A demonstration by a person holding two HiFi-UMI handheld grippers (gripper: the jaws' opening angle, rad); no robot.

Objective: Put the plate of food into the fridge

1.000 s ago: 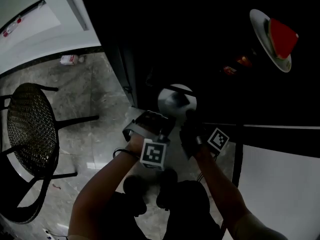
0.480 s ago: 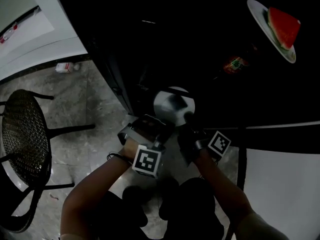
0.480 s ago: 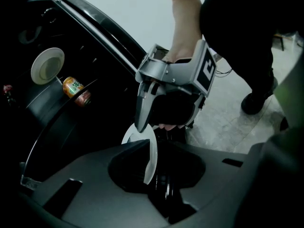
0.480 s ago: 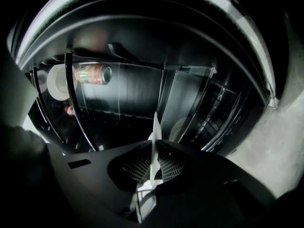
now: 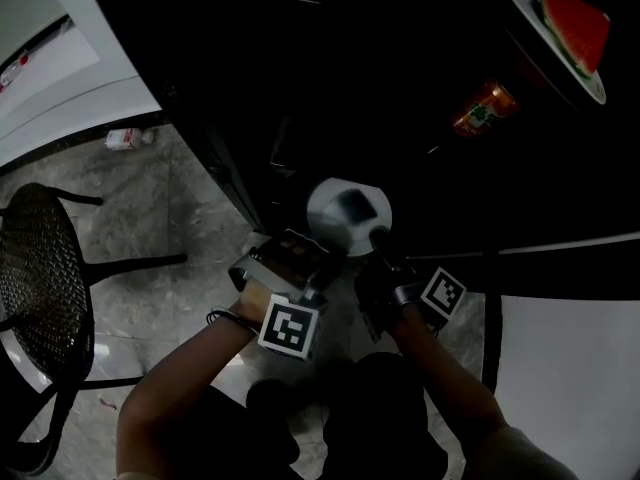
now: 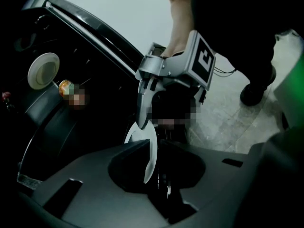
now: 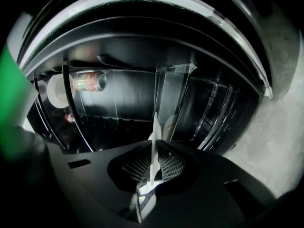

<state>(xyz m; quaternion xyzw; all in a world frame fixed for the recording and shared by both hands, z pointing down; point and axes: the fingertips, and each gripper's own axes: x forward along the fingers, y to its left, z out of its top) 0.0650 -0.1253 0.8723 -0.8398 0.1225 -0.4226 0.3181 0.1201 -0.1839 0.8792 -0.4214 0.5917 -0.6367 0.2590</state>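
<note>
The small round white plate (image 5: 348, 216), not yet inside the open dark fridge (image 7: 199, 103), is clamped at its left rim by the left hand-held gripper (image 5: 318, 240) and at its right by the right hand-held gripper (image 5: 382, 238); best kept level, both advancing together.

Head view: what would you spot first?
The red watermelon slice on a white dish stands out at the top right, inside the dark fridge. In the middle, the left tongs and the right tongs both pinch a white plate.
</note>
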